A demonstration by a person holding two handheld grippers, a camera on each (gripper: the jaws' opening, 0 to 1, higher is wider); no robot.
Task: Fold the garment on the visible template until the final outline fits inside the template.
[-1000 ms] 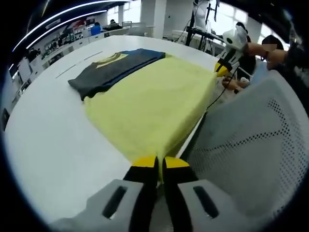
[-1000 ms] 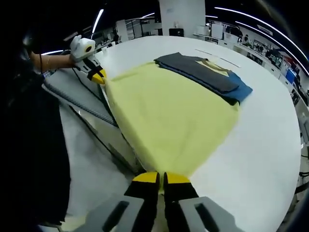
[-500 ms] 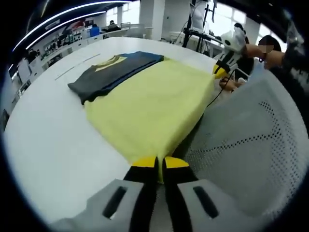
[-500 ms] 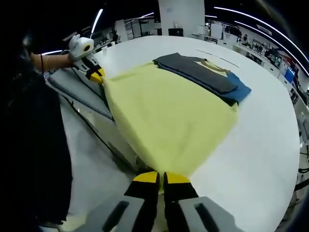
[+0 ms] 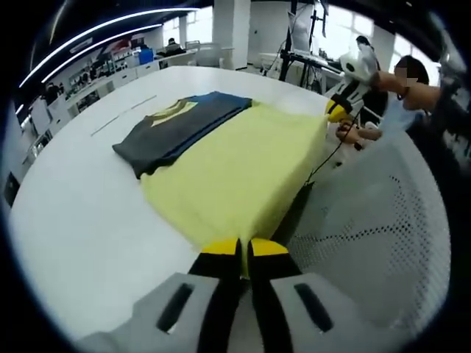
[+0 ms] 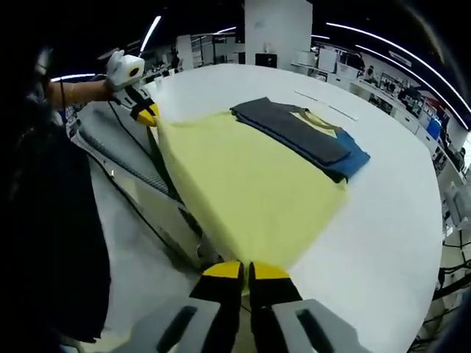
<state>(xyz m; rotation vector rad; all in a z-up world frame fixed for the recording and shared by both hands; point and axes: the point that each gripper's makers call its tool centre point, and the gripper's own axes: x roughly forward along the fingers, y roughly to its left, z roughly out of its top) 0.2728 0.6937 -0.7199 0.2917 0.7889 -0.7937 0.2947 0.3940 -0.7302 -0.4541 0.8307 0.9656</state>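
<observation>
A pale yellow garment point(image 5: 235, 173) lies stretched over the near part of a white round table point(image 5: 81, 220), its near hem hanging past the edge. My left gripper point(image 5: 243, 250) is shut on one near corner of the yellow garment. In the right gripper view the same garment point(image 6: 246, 191) spreads away from my right gripper point(image 6: 246, 271), shut on the other near corner. Each gripper appears far off in the other's view: the right gripper point(image 5: 338, 109) and the left gripper point(image 6: 146, 112), both on yellow cloth. No template outline is visible.
A folded dark grey and blue shirt point(image 5: 180, 121) with a yellow collar lies beyond the yellow garment point(image 6: 302, 132). A white mesh chair back point(image 5: 368, 220) stands beside the table edge. A person's arm point(image 6: 81, 92) holds the far gripper. Desks and lamps fill the background.
Both grippers have drawn back and lifted slightly with the hem, so the yellow garment slid toward the table edge and looks smaller. Jaws stay shut.
</observation>
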